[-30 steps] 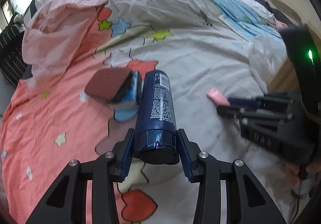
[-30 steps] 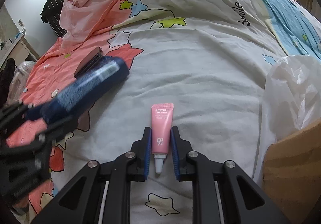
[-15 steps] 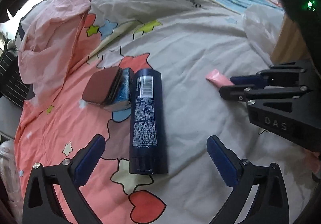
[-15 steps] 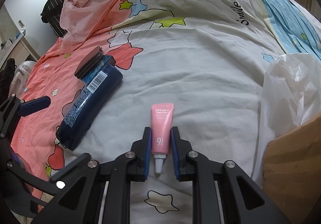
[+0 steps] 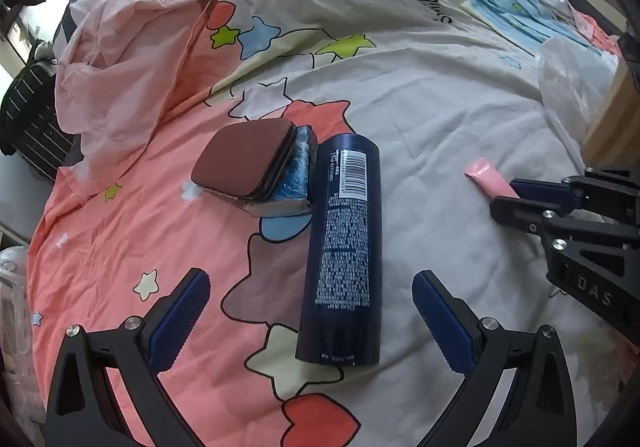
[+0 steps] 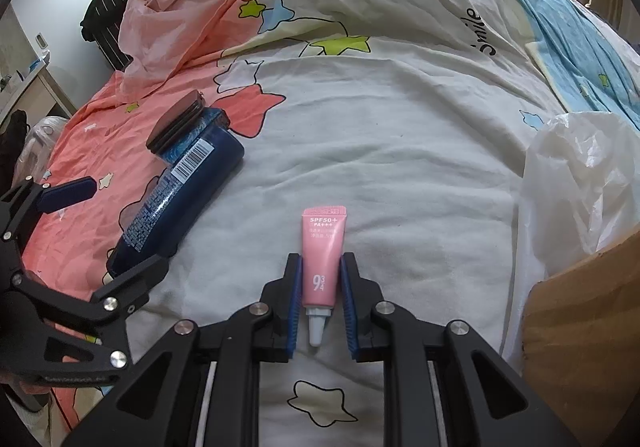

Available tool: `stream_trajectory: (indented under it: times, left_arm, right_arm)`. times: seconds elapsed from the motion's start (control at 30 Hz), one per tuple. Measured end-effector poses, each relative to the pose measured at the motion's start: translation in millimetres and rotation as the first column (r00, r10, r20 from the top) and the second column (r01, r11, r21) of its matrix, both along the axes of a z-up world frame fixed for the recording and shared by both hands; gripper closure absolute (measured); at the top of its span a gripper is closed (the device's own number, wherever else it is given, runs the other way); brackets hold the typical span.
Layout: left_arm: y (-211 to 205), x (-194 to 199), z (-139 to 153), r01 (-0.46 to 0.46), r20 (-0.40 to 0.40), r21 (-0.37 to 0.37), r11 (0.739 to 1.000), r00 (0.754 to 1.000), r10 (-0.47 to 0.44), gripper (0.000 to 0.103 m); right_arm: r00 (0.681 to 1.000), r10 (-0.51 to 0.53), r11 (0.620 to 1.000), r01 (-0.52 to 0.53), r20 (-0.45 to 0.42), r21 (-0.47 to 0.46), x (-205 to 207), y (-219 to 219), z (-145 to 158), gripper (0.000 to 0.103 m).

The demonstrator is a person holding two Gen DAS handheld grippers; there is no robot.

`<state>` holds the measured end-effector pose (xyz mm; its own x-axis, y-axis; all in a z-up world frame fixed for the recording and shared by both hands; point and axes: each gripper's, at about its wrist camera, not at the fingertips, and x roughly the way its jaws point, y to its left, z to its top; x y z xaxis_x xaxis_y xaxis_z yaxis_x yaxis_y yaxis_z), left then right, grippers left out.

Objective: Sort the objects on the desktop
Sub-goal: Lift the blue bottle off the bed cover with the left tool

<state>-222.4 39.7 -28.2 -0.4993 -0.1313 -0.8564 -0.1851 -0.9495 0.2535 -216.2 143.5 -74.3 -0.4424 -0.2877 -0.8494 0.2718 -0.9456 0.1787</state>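
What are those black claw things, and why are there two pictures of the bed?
They are two grabbers a person holds, one in each hand. Each has a camera looking along its fingers, so you get two views. The left grabber is wide open, with a blue bottle lying on the quilt between its fingers. Beside the bottle lies a brown case on a small blue box. The right grabber is squeezing a pink tube. A white bag sits at the right.

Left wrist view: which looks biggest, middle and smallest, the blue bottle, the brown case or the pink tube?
1. blue bottle, the longest by far.
2. brown case.
3. pink tube, smallest, though part hides in the right tongs.
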Motion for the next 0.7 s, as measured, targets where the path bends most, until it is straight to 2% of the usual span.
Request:
stream_trajectory:
  times: [0.13, 0.17, 0.2, 0.23, 0.27, 0.3, 0.5, 0.7]
  left_arm:
    - [3, -1, -8, 0.011, 0.023, -0.011, 1.0, 1.0, -0.011, 0.001]
    - [3, -2, -10, 0.01, 0.03, -0.008, 1.0, 0.999, -0.01, 0.011]
    - [2, -3, -11, 0.004, 0.041, -0.002, 1.0, 0.999, -0.004, 0.027]
    - [0, -5, -13, -0.001, 0.063, 0.023, 1.0, 0.998, -0.001, 0.034]
    - [-4, -6, -13, -0.002, 0.082, 0.073, 0.997, 0.997, -0.004, 0.049]
    - [-6, -7, -12, -0.005, 0.093, 0.111, 0.994, 0.996, -0.005, 0.058]
    - [0, 4, -4, 0.023, 0.047, 0.058, 0.998, 0.999, -0.026, 0.059]
    - [6, 25, 16, 0.057, 0.0, 0.055, 0.997, 0.998, -0.057, 0.06]
  right_arm:
    - [1.0, 0.009, 1.0, -0.009, 0.002, 0.002, 0, 0, 1, 0.086]
    - [1.0, 0.01, 1.0, -0.01, 0.001, 0.003, -1, 0, 1, 0.086]
    - [1.0, 0.01, 1.0, -0.01, 0.001, 0.004, -1, 0, 1, 0.086]
    - [1.0, 0.01, 1.0, -0.01, 0.0, 0.004, -1, 0, 1, 0.086]
    - [1.0, 0.009, 1.0, -0.009, 0.0, 0.004, -1, 0, 1, 0.086]
    - [1.0, 0.009, 1.0, -0.009, 0.0, 0.006, 0, -1, 1, 0.086]
    - [1.0, 0.006, 1.0, -0.006, -0.003, 0.006, -1, -1, 1, 0.086]
    - [1.0, 0.006, 1.0, -0.005, -0.008, 0.028, 3, -5, 3, 0.086]
